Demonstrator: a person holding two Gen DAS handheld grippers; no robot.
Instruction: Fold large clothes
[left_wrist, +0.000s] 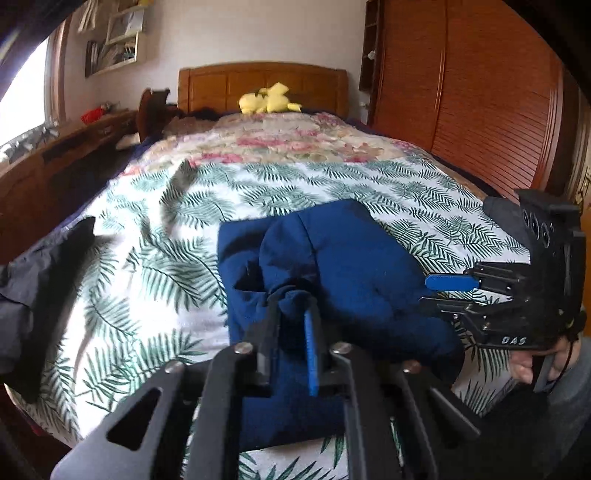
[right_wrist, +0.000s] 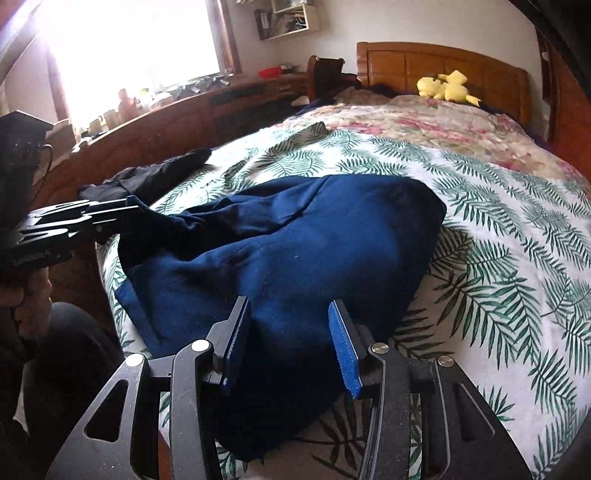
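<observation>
A large dark blue garment (left_wrist: 343, 266) lies bunched on the palm-leaf bedspread (left_wrist: 155, 266) near the foot of the bed. My left gripper (left_wrist: 293, 314) is shut on a gathered fold of the blue garment and lifts it slightly; it shows at the left of the right wrist view (right_wrist: 127, 208), pulling the cloth taut. My right gripper (right_wrist: 290, 332) is open just above the near part of the blue garment (right_wrist: 295, 240), holding nothing. In the left wrist view it (left_wrist: 432, 291) hovers at the garment's right edge.
A black garment (left_wrist: 40, 280) lies at the bed's left edge, also in the right wrist view (right_wrist: 155, 175). A yellow plush toy (left_wrist: 267, 99) sits by the wooden headboard (left_wrist: 262, 83). A wooden wardrobe (left_wrist: 480, 96) stands right; a low wooden cabinet (right_wrist: 177, 122) runs under the window.
</observation>
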